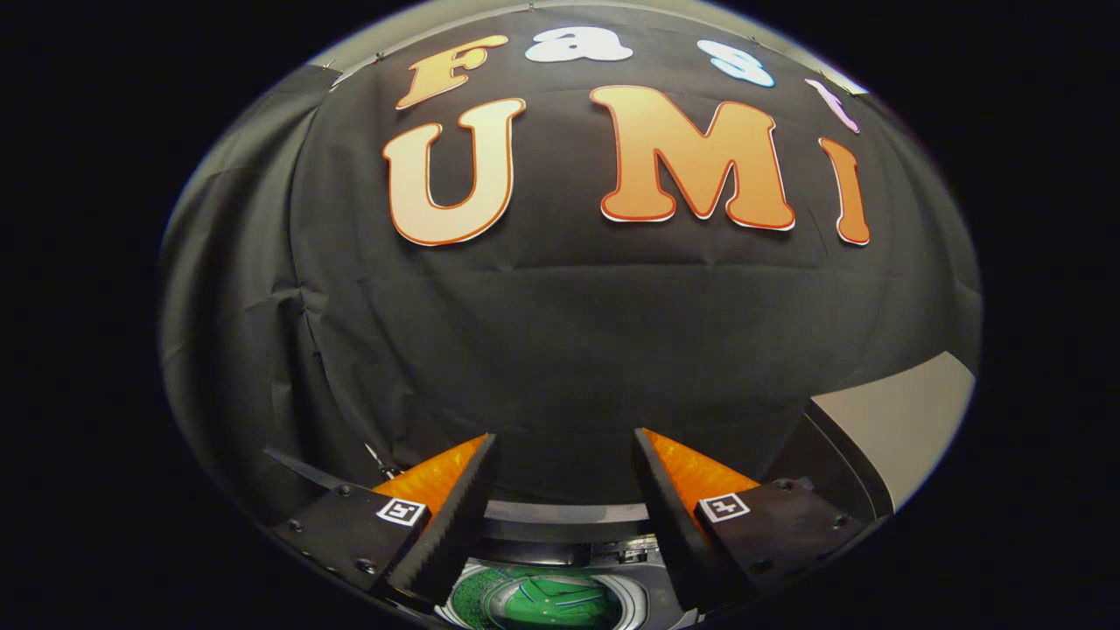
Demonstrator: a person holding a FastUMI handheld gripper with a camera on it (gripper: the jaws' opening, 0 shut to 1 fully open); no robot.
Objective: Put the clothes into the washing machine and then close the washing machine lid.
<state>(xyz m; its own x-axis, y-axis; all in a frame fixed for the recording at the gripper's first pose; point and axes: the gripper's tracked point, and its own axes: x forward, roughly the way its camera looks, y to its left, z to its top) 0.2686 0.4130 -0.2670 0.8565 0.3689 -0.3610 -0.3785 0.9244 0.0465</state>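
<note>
Black cloth of the booth wall (560, 350) is seen ahead of the tool (564, 455), creased and hung with a horizontal fold line across its middle. The tool is held with its two fingers (459, 507) spread wide apart; the gap between the tips is empty, and nothing is gripped or touched by either finger. Serrated inner faces are noted on both fingers. A small square marker (401, 511) is fixed on each finger mount.

Below the tool, between the finger bases, the washing machine (560, 525) is seen from above. Its round drum opening (547, 602) is uncovered, and green cloth, taken to be the clothes (560, 599), is seen lying inside the drum. The pale ring of the drum mouth is visible around the green cloth. How the garment is folded cannot be told, as only a part of the drum is in view.

Beside the right finger, a flat grey panel with a dark rim (901, 420) is seen raised at a tilt; whether it is the washing machine lid cannot be told for certain.
</note>
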